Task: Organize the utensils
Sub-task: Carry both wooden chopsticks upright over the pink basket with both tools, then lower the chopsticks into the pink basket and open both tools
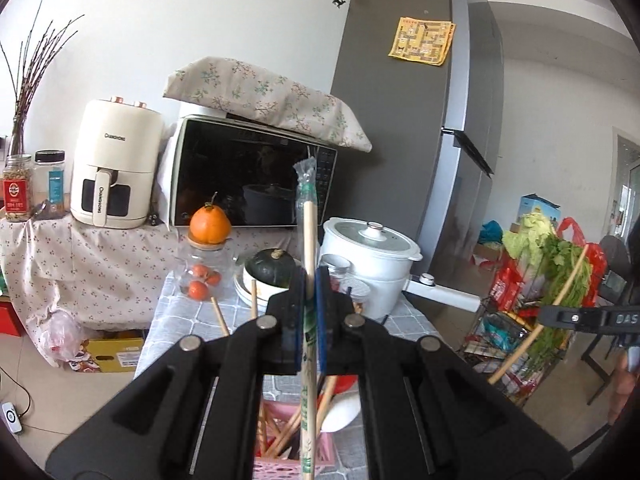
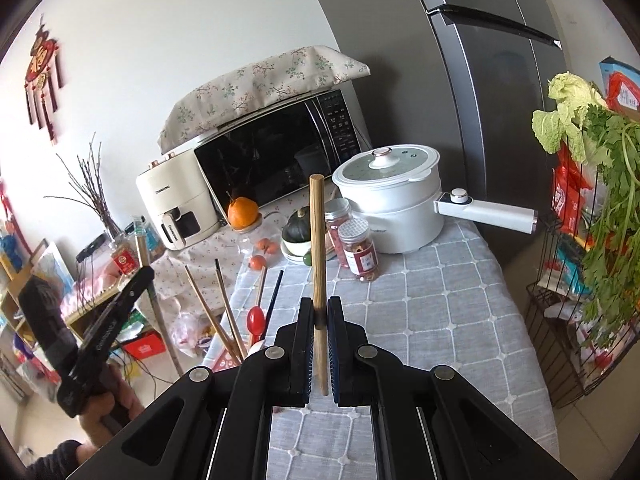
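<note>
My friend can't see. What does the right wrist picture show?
The right gripper is shut on a bare wooden chopstick standing upright above the grey checked tablecloth. Behind it sit a white electric pot and a black microwave.

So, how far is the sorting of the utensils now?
Partly done. Several chopsticks and a red spoon already stand in the pink basket. In hand: the left gripper is shut on wrapped chopsticks, and the right gripper is shut on a bare wooden chopstick, both held above the table. These two still have to go into the basket.
</note>
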A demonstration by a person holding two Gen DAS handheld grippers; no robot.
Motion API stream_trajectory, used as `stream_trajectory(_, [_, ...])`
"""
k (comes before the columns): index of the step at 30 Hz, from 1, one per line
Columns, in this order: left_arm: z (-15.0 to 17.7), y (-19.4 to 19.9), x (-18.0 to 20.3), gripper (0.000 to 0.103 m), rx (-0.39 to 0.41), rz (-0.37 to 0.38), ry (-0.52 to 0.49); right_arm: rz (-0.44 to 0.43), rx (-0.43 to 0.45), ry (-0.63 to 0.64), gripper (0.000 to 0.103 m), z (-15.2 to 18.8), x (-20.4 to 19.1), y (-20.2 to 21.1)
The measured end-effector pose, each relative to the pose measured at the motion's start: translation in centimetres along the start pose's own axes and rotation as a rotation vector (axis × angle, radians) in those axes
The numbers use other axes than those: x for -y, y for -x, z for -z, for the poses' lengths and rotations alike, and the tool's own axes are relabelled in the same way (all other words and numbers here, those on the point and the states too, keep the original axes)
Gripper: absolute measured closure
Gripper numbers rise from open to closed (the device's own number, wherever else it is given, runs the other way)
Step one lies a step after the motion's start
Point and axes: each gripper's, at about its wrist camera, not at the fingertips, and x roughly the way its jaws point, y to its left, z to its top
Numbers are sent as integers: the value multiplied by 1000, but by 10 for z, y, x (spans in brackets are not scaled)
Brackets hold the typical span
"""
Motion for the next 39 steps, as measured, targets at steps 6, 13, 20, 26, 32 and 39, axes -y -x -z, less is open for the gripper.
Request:
stream_trajectory(6, [6, -19, -1, 97, 37, -81, -12, -7, -8, -12, 96, 1, -7, -10])
stream_trajectory(13, [25, -39, -1, 97, 24, -151, -57, -14, -9, -23, 96, 2, -15, -20])
stream_trajectory(20, [39, -34, -5, 69, -109, -141, -76, -50, -9, 28, 96, 4, -36, -18])
stream_trajectory(26, [31, -11, -10, 45, -208, -85, -88, -103, 10, 62, 96, 3, -58, -9])
stream_trajectory(32, [32, 9, -32, 23, -364, -99, -66, -149, 16, 70, 96, 5, -79, -16])
stream_trajectory(39, [42, 24, -55, 16, -514, -136, -19, -140, 35, 95, 96, 7, -102, -39])
